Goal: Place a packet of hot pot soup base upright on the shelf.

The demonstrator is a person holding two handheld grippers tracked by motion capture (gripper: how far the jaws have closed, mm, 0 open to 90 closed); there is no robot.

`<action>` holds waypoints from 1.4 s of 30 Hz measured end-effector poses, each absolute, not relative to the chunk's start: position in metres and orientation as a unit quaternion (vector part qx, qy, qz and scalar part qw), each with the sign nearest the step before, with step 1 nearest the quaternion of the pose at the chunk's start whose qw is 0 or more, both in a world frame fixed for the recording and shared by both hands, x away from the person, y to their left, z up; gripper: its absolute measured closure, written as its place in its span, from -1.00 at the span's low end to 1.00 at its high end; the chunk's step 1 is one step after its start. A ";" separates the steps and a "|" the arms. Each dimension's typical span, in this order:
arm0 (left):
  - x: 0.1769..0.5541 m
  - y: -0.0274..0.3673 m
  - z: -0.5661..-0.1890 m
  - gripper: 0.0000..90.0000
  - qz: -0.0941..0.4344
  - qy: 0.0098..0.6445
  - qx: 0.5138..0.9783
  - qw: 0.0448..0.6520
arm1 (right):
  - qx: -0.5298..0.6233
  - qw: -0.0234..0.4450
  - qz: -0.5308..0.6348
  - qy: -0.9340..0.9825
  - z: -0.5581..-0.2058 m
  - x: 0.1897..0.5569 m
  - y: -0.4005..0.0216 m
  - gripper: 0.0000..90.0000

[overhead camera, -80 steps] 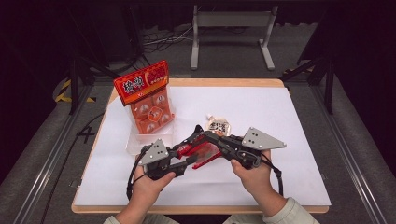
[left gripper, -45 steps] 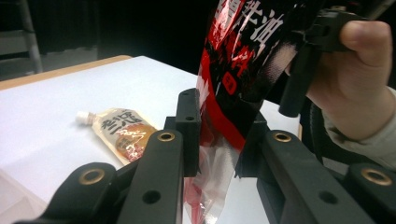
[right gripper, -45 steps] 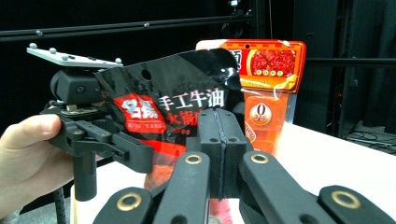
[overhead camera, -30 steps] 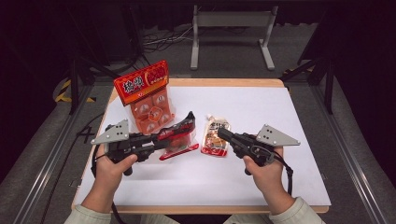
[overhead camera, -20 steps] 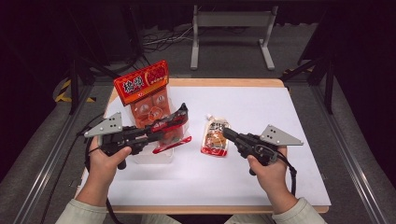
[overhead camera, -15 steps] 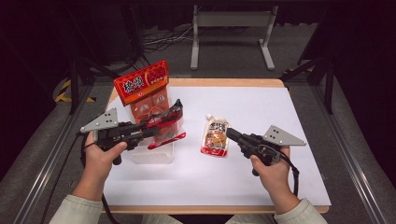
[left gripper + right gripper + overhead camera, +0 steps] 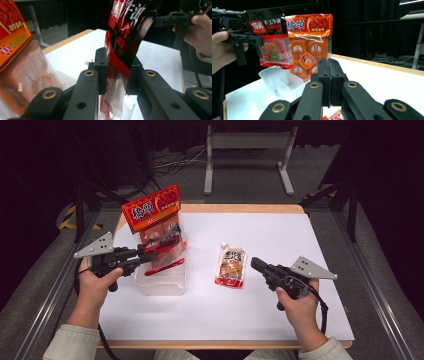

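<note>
1. Left gripper (image 7: 162,244) sits at the table's left side in the high view, held level in the person's left hand (image 7: 97,277), pointing toward the middle of the table
2. Its jaws are closed on a red-and-black sachet (image 7: 123,37); in the left gripper view both pads press the sachet's flat faces, with the printed part standing above the jaws and the clear lower edge hanging below them
3. In the right gripper view the same sachet (image 7: 272,37) hangs from the left gripper above a clear plastic tray (image 7: 279,81), its lower edge near the tray's rim; touching or not, cannot tell
4. In the high view the sachet (image 7: 167,257) is over the clear tray (image 7: 160,282), which rests on the white table top (image 7: 280,240) just in front of the orange pack
5. Orange multi-pack (image 7: 152,210) stands at the far end of the tray, tilted back, red header card on top; in the right gripper view its round portions show behind the sachet (image 7: 308,53)
6. Right gripper (image 7: 257,265) is at the table's right side in the right hand (image 7: 297,302), pointing left toward a spouted pouch (image 7: 231,266)
7. Its jaws are fully together with nothing between them, clear in the right gripper view (image 7: 329,82)
8. The pouch lies flat on the white top, between the tray and the right gripper, just beside the jaw tips and apart from them
9. A grey three-cornered plate tops each gripper; cables trail back past both wrists
</note>
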State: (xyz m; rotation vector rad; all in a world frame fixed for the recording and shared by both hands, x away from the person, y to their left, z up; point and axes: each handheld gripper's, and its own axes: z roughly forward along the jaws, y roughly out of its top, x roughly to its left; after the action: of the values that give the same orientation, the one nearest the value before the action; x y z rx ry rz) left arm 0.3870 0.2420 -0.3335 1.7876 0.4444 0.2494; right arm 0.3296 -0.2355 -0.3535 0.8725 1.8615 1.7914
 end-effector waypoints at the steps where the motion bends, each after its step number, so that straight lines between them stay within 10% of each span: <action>1: 0.388 0.243 -0.335 0.70 0.110 0.191 0.773 0.595 | 0.314 0.206 0.643 0.668 -0.354 0.329 -0.236 0.99; 42: 0.422 0.244 -0.378 0.71 0.082 0.171 0.797 0.574 | 0.321 0.199 0.637 0.672 -0.361 0.324 -0.235 0.96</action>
State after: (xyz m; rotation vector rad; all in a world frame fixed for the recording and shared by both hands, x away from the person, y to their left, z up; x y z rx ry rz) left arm 0.4215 0.2439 -0.3784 1.8677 0.4013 0.1914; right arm 0.3243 -0.2355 -0.3606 0.8973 1.8789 1.7821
